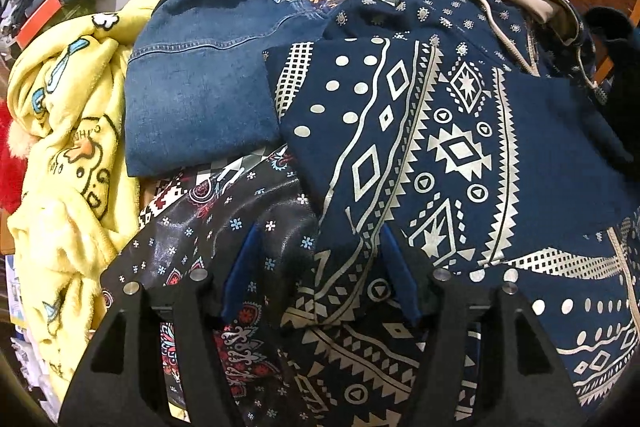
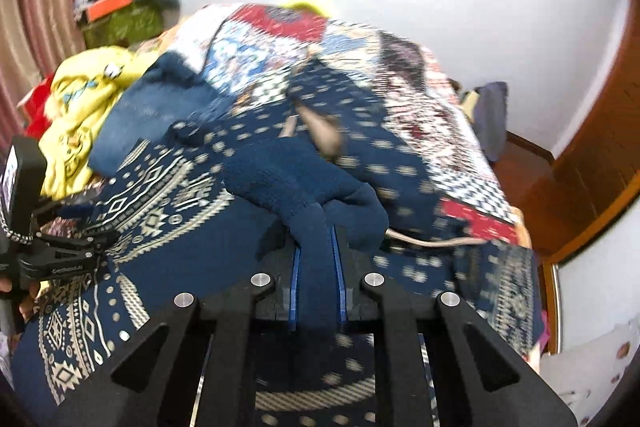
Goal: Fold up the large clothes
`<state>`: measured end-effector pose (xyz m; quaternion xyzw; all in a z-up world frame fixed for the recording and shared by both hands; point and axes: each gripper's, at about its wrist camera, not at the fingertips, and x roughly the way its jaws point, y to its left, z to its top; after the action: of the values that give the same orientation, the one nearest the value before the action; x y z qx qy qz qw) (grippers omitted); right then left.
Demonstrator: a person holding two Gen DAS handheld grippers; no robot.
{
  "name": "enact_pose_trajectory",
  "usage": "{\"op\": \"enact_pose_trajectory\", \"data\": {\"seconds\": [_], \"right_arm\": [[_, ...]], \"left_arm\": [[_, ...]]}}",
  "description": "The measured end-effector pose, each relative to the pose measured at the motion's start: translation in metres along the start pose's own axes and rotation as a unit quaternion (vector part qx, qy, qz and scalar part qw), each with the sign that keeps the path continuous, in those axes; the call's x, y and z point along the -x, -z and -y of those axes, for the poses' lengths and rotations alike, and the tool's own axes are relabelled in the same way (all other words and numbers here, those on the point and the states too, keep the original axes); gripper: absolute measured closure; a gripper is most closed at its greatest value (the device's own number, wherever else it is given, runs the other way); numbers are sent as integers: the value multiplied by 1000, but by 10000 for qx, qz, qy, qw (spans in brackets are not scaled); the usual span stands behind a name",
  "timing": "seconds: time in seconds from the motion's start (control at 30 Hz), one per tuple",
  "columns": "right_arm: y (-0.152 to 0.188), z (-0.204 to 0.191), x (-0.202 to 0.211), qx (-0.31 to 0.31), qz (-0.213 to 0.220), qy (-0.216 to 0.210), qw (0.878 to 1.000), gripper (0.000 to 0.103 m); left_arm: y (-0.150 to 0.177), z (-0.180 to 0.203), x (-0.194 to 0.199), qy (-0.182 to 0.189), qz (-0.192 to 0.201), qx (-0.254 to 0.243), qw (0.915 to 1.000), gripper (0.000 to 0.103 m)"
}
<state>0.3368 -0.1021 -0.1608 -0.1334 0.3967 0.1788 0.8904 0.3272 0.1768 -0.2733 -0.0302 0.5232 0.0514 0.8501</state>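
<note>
on left hand-held gripper (image 2: 60,251), "getrobot.ai" lettering

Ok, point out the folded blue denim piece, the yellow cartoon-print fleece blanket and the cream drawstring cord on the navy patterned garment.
Folded blue denim piece (image 1: 200,95), left wrist view, middle of its top face.
Yellow cartoon-print fleece blanket (image 1: 76,131), left wrist view, printed middle.
Cream drawstring cord (image 1: 504,27), left wrist view, mid-length.

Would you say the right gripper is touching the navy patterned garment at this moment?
Touching. In the right wrist view, the right gripper has its blue pads closed on a bunched fold of the navy patterned garment, with no gap showing.
</note>
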Motion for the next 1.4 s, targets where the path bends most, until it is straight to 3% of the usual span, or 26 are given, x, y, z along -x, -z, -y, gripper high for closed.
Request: {"op": "enact_pose_trajectory", "data": {"seconds": [0.3, 0.53, 0.63, 0.7, 0.9, 0.93, 1.07, 1.13, 1.4], "right_arm": [[37, 78, -16, -1170, -558, -123, 9915, 91], [65, 109, -28, -1722, -909, -363, 9802, 90], [71, 120, -25, -1853, -929, -265, 9779, 81], [73, 129, -23, -1918, -1015, -34, 9762, 81], [77, 163, -9, -2273, -1063, -230, 9677, 76], [78, 169, -3, -2323, -1019, -214, 9671, 71], [78, 200, 19, -2693, -718, -145, 9603, 47], [83, 216, 28, -2913, -609, -120, 9546, 42], [115, 271, 2, -3586, -853, 22, 9296, 40]], "left_arm": [[-2, 6, -2, -153, -47, -60, 9999, 41], [-1, 6, -3, -185, -69, -22, 9998, 39], [-1, 4, -3, -184, -77, -13, 9998, 37], [-1, 3, -4, -180, -84, -8, 9998, 37], [-8, 2, 2, -189, -119, -78, 9997, 37], [-10, 3, 4, -214, -102, -101, 9997, 37], [-27, 8, 27, -266, 199, -197, 9993, 37], [-37, 13, 42, -260, 412, -271, 9984, 37], [-70, 43, 75, -46, 953, -515, 9941, 37]]}}
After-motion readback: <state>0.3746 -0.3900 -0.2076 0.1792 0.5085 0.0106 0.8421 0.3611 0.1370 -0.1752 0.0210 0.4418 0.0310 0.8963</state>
